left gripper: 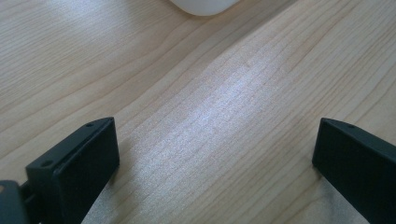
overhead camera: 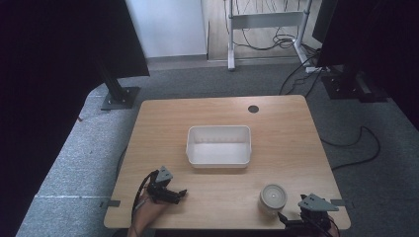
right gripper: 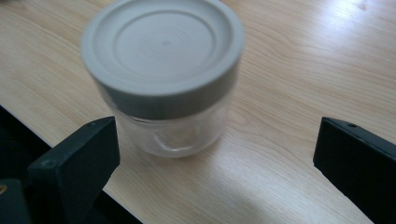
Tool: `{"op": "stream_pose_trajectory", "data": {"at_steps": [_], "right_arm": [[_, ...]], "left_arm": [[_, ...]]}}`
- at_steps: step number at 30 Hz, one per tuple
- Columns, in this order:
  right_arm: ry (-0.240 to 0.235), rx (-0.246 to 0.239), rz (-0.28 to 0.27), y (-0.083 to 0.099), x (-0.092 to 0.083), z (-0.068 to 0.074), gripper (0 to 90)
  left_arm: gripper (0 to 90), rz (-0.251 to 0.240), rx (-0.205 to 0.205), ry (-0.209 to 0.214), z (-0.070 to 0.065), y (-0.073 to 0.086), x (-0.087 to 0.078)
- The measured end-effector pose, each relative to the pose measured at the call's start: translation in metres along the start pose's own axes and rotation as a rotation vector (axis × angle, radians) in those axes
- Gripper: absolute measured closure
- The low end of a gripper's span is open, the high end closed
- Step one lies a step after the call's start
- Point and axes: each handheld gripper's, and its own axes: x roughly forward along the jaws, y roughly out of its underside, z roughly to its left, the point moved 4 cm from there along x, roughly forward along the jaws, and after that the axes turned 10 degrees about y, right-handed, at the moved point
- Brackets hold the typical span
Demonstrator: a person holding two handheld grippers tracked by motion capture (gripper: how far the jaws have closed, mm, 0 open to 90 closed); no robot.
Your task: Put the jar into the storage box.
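Clear glass under a grey lid, the jar (overhead camera: 272,198) stood on the wooden surface (overhead camera: 276,133) nearer the person than the white bin (overhead camera: 219,144), the right claw (overhead camera: 291,220) just beside it. The left claw (left gripper: 215,163) was spread over bare wood. The right claw's jaws were spread, the jar (right gripper: 163,79) just ahead: approach underway, I judged; next, advance and close.

Your left gripper (overhead camera: 181,193) sits at seven o'clock, jaws wide; your right gripper (overhead camera: 284,217) at five, jaws wide.

Grey carpet (overhead camera: 74,153) covering floor; cables (overhead camera: 356,143) trailing across it; white desk frame (overhead camera: 264,22) standing behind wooden table (overhead camera: 291,123).
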Motion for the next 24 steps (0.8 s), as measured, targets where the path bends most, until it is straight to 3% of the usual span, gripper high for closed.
{"op": "stream_pose_trajectory", "data": {"at_steps": [10,24], "right_arm": [[-0.037,-0.023,-0.015,-0.005,0.007,0.011,0.0],[-0.037,-0.038,-0.011,-0.01,0.023,0.02,0.7]], "left_arm": [[0.3,0.0,0.0,0.0,0.0,0.0,0.0],[0.3,0.0,0.0,0.0,0.0,0.0,0.0]]}}
